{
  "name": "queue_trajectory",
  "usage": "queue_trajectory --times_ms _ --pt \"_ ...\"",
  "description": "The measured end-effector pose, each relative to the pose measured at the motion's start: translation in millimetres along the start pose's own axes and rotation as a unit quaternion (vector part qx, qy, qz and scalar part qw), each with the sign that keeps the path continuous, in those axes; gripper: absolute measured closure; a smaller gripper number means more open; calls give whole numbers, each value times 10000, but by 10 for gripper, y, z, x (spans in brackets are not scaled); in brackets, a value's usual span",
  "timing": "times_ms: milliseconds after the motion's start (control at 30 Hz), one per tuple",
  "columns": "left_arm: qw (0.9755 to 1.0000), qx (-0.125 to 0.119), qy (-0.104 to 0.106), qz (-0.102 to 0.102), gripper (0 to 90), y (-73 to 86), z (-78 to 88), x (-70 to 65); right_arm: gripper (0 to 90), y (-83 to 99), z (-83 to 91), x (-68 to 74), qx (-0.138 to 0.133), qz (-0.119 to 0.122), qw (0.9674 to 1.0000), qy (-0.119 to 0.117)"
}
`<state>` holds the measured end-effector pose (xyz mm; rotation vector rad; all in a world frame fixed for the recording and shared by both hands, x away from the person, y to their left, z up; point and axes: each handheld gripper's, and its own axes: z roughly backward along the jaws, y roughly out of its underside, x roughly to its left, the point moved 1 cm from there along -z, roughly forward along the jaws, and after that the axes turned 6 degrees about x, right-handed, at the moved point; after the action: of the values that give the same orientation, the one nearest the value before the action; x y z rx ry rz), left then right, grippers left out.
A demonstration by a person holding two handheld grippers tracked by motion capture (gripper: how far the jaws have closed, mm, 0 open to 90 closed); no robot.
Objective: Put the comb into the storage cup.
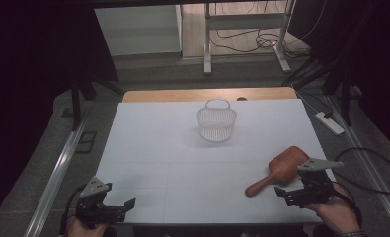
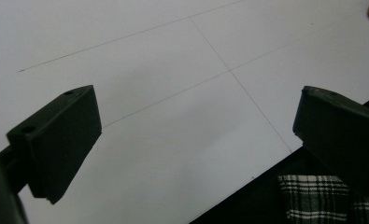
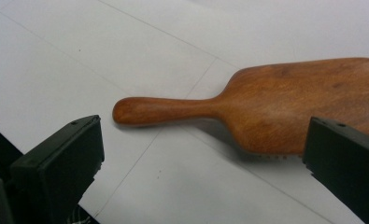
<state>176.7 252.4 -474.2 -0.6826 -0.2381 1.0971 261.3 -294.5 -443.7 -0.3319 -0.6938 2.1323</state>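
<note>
The brush (image 3: 266, 107) lies on the surface just ahead of the right hand-held gripper (image 1: 301, 190), whose jaws are spread and empty, handle toward it and long axis slanting away, well apart from the spread left hand-held gripper (image 1: 114, 210).

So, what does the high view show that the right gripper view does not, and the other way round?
High view alone: the white mesh basket at the table's far middle and the left hand-held gripper, open over bare table. Right gripper view alone: bristles under the wooden hairbrush, which lies back up. Both: that brush, the white table, and the open right hand-held gripper near the brush, not touching.
</note>
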Motion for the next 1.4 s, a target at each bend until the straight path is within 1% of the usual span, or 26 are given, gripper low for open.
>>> queue_trajectory --times_ms 500,667,733,967,1000,1133,1167,1400 --pt "10000 11 3 -15 20 -1 -2 -3 0 -133 -129 -36 71 61 10000 -27" --pt "10000 18 5 -59 20 -2 -3 -9 0 -185 -181 -42 147 92 9998 -55" --pt "10000 14 13 -58 20 -2 -2 -8 0 -218 -210 -38 197 71 9998 -54" --pt "10000 13 20 -60 19 -2 -3 -6 0 -284 -269 -56 234 15 9997 -24" --pt "10000 13 19 -60 19 -2 -3 -7 0 -303 -286 -59 252 -3 9997 -56" --pt "10000 12 31 -74 18 -2 -2 -7 0 -333 -314 -54 284 34 9996 -61" --pt "9999 0 59 -104 14 -1 1 -8 0 -358 -336 -53 302 62 9995 -57" --pt "9999 0 67 -137 10 -1 0 -13 0 -431 -387 -59 370 53 9993 -16"
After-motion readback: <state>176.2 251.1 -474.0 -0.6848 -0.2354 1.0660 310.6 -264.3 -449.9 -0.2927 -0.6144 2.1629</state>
